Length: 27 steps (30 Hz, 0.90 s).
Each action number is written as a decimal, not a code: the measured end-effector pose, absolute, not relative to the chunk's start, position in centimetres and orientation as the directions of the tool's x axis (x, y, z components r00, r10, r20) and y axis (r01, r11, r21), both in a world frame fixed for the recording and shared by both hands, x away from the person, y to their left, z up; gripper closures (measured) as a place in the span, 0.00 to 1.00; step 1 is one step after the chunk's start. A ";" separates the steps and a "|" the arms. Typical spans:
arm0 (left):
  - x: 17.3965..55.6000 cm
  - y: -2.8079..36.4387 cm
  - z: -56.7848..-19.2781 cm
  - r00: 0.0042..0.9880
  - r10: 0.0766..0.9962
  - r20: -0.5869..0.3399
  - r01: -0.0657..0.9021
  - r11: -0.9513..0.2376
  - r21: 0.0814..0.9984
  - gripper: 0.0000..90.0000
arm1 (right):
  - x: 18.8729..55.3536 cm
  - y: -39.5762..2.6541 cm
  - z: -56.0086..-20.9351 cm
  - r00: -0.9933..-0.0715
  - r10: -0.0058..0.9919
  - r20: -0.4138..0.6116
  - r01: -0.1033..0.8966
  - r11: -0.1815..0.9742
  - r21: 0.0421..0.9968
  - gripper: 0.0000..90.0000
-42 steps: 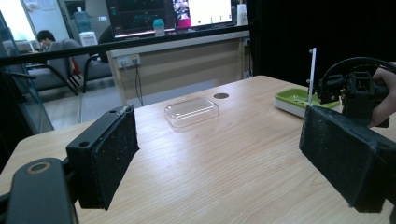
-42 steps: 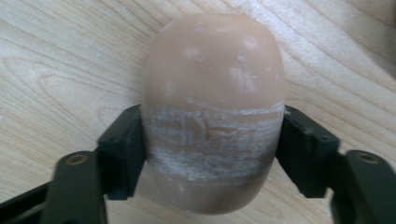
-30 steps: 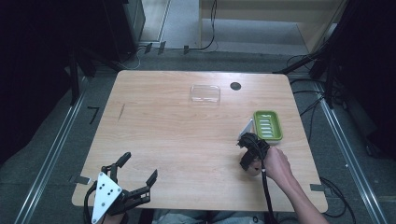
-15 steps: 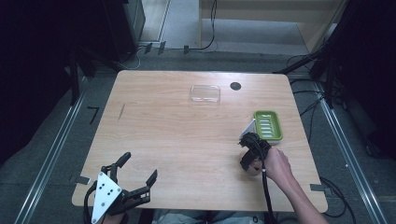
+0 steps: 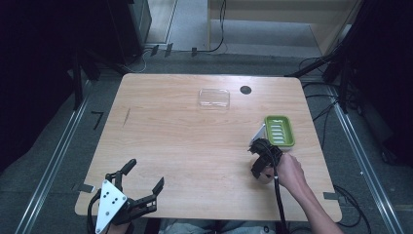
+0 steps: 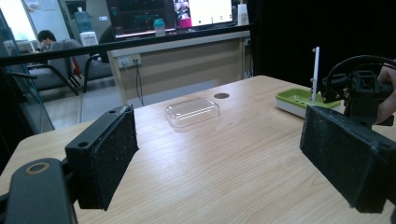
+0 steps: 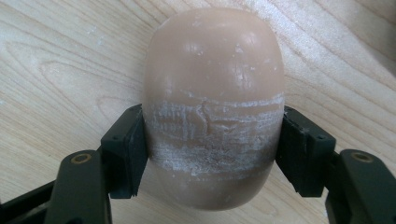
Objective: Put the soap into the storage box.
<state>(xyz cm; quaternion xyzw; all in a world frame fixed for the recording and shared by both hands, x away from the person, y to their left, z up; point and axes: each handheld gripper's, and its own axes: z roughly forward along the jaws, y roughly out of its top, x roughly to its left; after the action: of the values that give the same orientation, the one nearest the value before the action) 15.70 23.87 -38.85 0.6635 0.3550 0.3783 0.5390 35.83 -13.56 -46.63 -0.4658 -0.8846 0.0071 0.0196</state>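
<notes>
A tan oval soap bar (image 7: pixel 212 102) lies on the wooden table, and my right gripper (image 7: pixel 212 149) is shut on its scuffed middle, one pad against each side; the jaws have just been closing on it. From above, that gripper (image 5: pixel 262 163) points down near the table's right edge, beside the green soap dish (image 5: pixel 280 130). My left gripper (image 5: pixel 146 172) rests at the near left corner, open, with nothing between its jaws (image 6: pixel 217 154). The left gripper view also takes in the soap dish (image 6: pixel 299 98) and the right gripper (image 6: pixel 359 88) farther off.
A clear plastic lid (image 5: pixel 214 97) lies at the back middle of the table, next to a small black round hole (image 5: pixel 245 89). A thin white piece (image 5: pixel 258 134) stands upright at the dish's left end. Cables trail on the floor around the table.
</notes>
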 end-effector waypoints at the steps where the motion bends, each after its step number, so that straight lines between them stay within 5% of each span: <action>1: 15.7 23.9 -38.9 0.461 0.879 0.119 0.064 -0.166 0.984 0.13 | 35.8 -13.6 -46.6 -0.565 0.824 0.028 0.824 0.566 -0.031 0.37; 27: 15.7 23.9 -38.8 0.462 0.879 0.118 0.064 -0.166 0.984 0.13 | 35.9 -14.2 -45.0 -0.583 0.812 0.030 0.811 0.584 -0.031 0.37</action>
<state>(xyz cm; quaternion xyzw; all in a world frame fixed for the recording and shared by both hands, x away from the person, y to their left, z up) 15.72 23.86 -38.85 0.6636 0.3553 0.3775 0.5393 35.90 -14.24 -45.02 -0.4560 -0.8897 0.0068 0.0204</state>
